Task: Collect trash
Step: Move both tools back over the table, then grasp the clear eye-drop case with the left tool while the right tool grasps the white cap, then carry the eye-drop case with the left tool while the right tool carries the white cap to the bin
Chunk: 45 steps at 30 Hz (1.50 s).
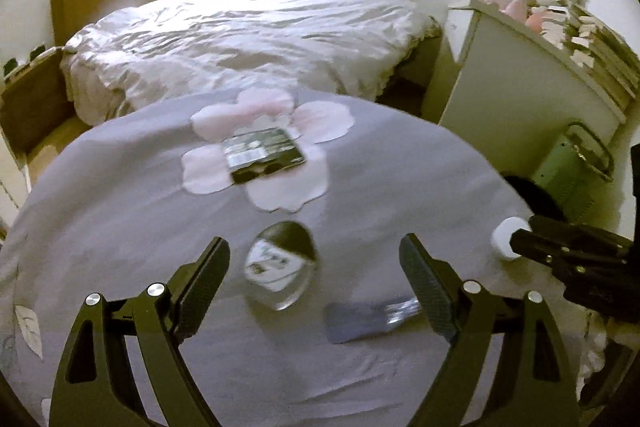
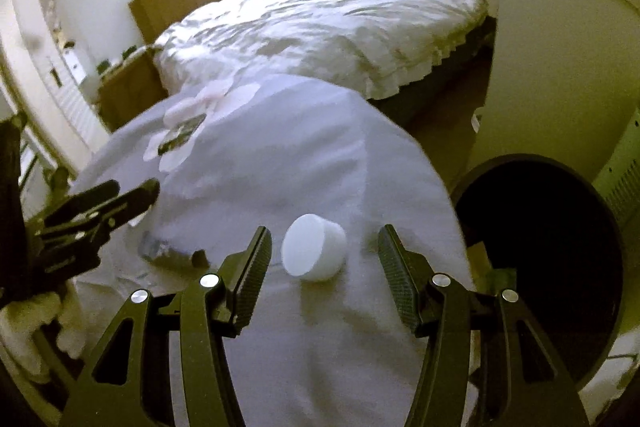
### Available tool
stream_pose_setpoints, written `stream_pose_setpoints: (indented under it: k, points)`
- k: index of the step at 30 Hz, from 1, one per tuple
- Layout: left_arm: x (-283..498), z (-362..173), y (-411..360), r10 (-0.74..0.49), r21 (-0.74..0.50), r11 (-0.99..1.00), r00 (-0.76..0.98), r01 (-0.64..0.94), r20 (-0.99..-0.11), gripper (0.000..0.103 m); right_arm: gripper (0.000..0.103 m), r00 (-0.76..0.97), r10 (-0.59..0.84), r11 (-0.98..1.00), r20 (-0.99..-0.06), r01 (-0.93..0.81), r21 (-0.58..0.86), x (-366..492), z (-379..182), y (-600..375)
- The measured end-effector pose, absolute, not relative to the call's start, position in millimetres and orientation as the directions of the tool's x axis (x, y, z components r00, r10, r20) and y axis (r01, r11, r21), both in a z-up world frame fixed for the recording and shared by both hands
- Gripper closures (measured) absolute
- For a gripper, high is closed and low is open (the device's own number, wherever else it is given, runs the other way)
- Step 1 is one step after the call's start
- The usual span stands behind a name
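On the lilac bedspread (image 1: 120,211) a clear plastic cup (image 1: 280,267) with a printed label lies on its side between the fingers of my left gripper (image 1: 314,241), which is open and not touching it. A blue-grey wrapper (image 1: 368,319) lies by the right finger, and a dark flat packet (image 1: 264,157) rests on a pink flower patch. My right gripper (image 2: 324,230) is open around a white cup (image 2: 314,253) lying on its side, with gaps on both sides. The same white cup (image 1: 506,239) shows in the left wrist view at the right gripper's (image 1: 524,235) tips.
A round black bin (image 2: 540,267) stands just off the bed's right edge, against a white cabinet (image 2: 540,67). A second bed with a white cover (image 1: 248,39) lies beyond. My left gripper (image 2: 134,187) shows at the left of the right wrist view, above the wrapper (image 2: 160,251).
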<state>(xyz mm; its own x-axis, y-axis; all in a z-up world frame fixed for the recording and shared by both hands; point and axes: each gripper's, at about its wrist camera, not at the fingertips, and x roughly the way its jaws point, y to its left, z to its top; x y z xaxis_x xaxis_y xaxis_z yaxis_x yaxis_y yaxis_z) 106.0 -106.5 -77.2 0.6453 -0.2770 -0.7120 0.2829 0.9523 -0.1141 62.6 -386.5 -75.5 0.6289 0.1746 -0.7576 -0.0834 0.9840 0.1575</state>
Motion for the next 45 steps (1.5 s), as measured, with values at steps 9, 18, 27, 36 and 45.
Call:
stream_pose_setpoints:
  k: [9,18,27,36,45]
  points:
    - [115,-91,-96,-0.264,-0.143,0.96,0.599,0.242,-0.756,0.041,0.049,0.622,0.086,0.994,-0.778,-0.104,0.027,69,-86,-368]
    - [117,-90,-90,-0.242,-0.13,0.966,0.607,0.224,-0.757,0.062,0.066,0.634,0.092,0.995,-0.768,-0.082,0.051,72,-83,-375]
    - [107,-73,-104,-0.321,-0.182,0.942,0.61,0.28,-0.725,0.063,0.066,0.691,0.15,0.987,-0.707,-0.063,0.148,61,-58,-396]
    - [83,-21,-174,-0.447,-0.173,0.877,0.626,0.449,-0.64,0.063,0.066,0.775,0.141,0.967,-0.616,0.025,0.252,39,-23,-455]
    - [62,-1,-264,-0.56,-0.136,0.775,0.572,0.617,-0.599,0.063,0.066,0.815,0.03,0.94,-0.579,0.174,0.293,11,-12,-528]
